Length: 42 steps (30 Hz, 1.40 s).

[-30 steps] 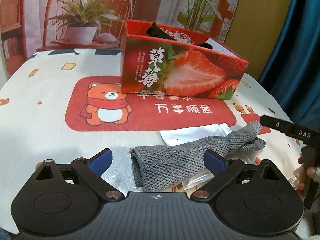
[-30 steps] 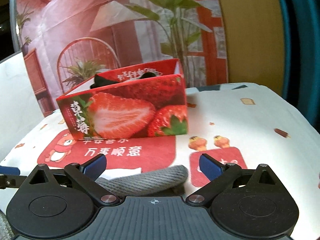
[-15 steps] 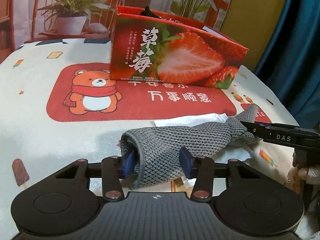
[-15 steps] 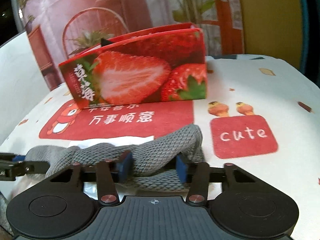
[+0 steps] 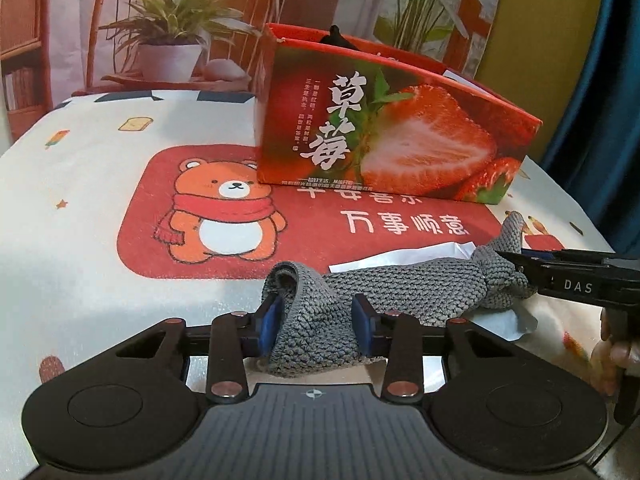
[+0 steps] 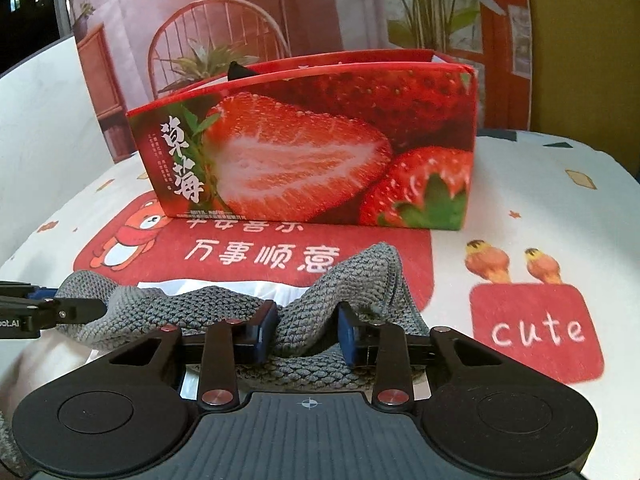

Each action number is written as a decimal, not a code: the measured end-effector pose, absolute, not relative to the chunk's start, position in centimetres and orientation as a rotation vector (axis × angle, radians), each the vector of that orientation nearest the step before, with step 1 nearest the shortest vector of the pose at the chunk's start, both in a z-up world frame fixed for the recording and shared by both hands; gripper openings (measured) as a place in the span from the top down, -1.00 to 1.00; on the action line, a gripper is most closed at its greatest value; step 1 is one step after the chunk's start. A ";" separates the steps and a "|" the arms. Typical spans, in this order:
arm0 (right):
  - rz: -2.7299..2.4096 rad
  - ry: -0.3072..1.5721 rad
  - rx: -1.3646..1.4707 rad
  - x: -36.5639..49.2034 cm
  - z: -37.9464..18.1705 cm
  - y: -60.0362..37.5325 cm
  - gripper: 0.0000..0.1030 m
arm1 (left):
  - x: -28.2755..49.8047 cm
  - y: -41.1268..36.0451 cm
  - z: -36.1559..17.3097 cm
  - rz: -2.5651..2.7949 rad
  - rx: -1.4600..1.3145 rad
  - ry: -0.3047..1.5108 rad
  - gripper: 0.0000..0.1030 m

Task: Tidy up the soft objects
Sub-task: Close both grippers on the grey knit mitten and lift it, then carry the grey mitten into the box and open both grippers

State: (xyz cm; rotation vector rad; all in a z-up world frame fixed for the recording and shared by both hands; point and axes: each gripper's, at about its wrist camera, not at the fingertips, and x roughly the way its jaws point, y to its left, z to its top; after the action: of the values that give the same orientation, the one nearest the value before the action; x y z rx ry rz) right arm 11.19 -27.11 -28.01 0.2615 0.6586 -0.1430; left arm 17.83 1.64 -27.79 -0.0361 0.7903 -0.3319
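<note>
A grey knitted cloth [image 5: 400, 288] stretches across the table in front of the red strawberry box [image 5: 384, 140]. My left gripper [image 5: 318, 326] is shut on the cloth's left end. My right gripper [image 6: 307, 331] is shut on the cloth's [image 6: 224, 304] other end; it also shows at the right of the left wrist view [image 5: 568, 276]. The box [image 6: 312, 148] stands open-topped behind the cloth, with something black [image 5: 338, 36] poking out of it.
A white sheet of paper or plastic [image 5: 404, 256] lies under the cloth. The table carries a patterned cover with a red bear print [image 5: 224, 216]. A blue curtain [image 5: 600, 100] hangs at the right. A backdrop with a chair and plants stands behind the table.
Both grippers went from open over the cloth to shut on its two ends. The cloth has bunched up and lifted a little between them.
</note>
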 end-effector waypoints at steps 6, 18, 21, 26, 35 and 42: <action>-0.128 0.626 0.283 10.7 -28.5 -27.5 0.41 | 17.5 1.6 -27.8 -0.332 -0.032 0.776 0.20; -0.105 0.600 0.289 10.2 -28.7 -27.7 0.47 | 16.8 1.3 -27.7 -0.363 0.011 0.741 0.60; -0.100 0.590 0.288 10.0 -28.6 -27.6 0.54 | 16.5 0.9 -27.5 -0.372 0.046 0.727 0.67; -0.097 0.579 0.266 9.8 -28.4 -27.1 0.65 | 16.4 1.5 -27.4 -0.379 0.014 0.723 0.75; -0.107 0.556 0.279 8.8 -27.8 -27.0 0.73 | 15.8 2.0 -26.2 -0.388 -0.003 0.670 0.79; -0.100 0.488 0.345 7.3 -25.4 -27.7 0.75 | 15.7 2.8 -23.8 -0.407 -0.048 0.597 0.79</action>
State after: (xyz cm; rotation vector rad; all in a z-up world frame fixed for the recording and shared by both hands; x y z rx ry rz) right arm 7.32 -27.75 -25.36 0.3449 0.4882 -0.1001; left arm 15.72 2.75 -23.83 -0.0483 0.5973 -0.4066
